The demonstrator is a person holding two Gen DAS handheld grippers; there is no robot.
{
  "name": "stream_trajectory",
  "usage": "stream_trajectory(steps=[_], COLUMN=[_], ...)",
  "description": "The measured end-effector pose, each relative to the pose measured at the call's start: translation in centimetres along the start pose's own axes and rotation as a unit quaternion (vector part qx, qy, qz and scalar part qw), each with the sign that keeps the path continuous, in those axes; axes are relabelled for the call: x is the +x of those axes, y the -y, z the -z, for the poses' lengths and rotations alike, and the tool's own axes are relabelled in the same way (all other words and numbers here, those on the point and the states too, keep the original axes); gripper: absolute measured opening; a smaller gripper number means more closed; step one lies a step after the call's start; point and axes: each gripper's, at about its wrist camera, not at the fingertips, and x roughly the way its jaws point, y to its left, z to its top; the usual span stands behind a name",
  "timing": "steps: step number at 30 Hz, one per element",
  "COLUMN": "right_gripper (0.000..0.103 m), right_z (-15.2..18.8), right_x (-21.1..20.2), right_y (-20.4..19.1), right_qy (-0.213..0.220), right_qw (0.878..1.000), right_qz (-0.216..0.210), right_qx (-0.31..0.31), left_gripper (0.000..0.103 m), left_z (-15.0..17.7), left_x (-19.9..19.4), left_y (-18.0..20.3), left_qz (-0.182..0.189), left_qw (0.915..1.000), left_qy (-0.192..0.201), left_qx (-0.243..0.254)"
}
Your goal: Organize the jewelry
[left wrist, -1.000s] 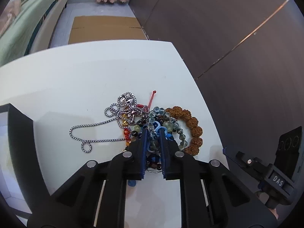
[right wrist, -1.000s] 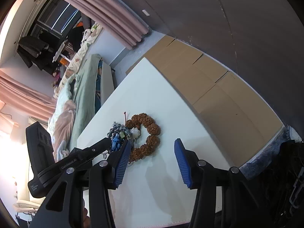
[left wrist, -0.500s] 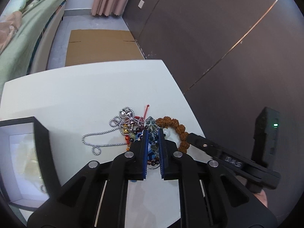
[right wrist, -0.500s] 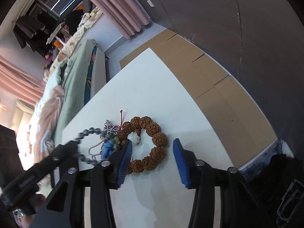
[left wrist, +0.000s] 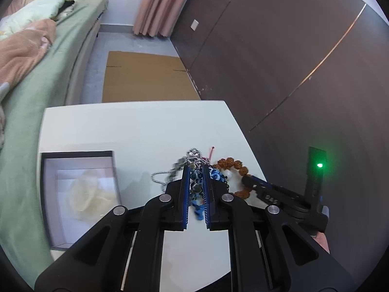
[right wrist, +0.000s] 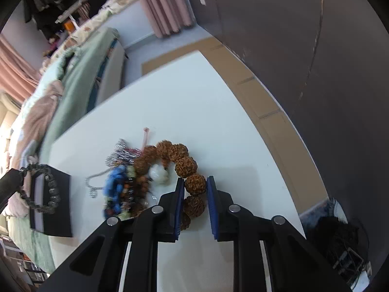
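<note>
wall: dark panels (left wrist: 279,48) | curtain: pink (left wrist: 160,4) | bed: green cover (left wrist: 48,73) | floor: cardboard sheet (left wrist: 145,77)

soft, even room light, fairly bright on the white table (left wrist: 136,131), with faint shadows under the beads (right wrist: 180,160). both views bend strongly and darken to black at the corners. the jewelry pile (right wrist: 121,185) smears with motion blur. a green lamp (left wrist: 319,165) glows and flares.

I'm seeing rough, matt brown beads (right wrist: 192,182) beside a shiny metal chain (left wrist: 158,176), both lying on the smooth white table (left wrist: 136,131).
</note>
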Motion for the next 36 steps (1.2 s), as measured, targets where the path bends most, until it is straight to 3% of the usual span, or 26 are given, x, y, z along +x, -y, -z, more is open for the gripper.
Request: stream_trajectory(steps=[7,18,26,27,29,30,31,36], right_gripper=[0.018,0.018,0.018,0.018,0.018,0.018,0.018,0.018], right_z=[-0.5,-1.2,-0.9,-0.8,-0.8,-0.7,-0.6,-0.1], right_x=[-3.7,-7.7,-9.6,-9.7,-10.0,-10.1,-10.3,-10.7], right_y=[-2.3,-7.7,-11.9,-12.4,-13.6,-14.1,-14.7,-17.3], right_qy=[0.038,0.069,0.080,0.080,0.079,0.078,0.077,0.073], right_qw=[0.998,0.994,0.989,0.989,0.987,0.987,0.986,0.981], right_qz=[-0.050,-0.074,-0.090,-0.093,-0.101,-0.105,-0.109,-0.129], right_qx=[-0.010,-0.050,-0.084,-0.087,-0.093,-0.098,-0.103,-0.125], left_gripper=[0.011,0.011,0.011,0.013,0.034,0.051,0.055,0.055], left_z=[0.0,0.4,0.7,0.7,0.8,0.9,0.9,1.3], left_x=[-3.1,-6.0,-6.3,-6.2,-6.2,-6.6,-7.0,-8.6], left_y=[-2.0,-6.1,-8.1,-8.4,-8.9,-9.3,-9.5,-11.4], left_qz=[-0.005,-0.014,-0.011,-0.010,-0.011,-0.015,-0.019,-0.036], left_qw=[0.9996,0.9980,0.9976,0.9976,0.9972,0.9965,0.9959,0.9940], left_qy=[0.024,0.047,0.041,0.037,0.035,0.043,0.051,0.061], left_qx=[-0.012,-0.039,-0.054,-0.058,-0.065,-0.070,-0.072,-0.084])
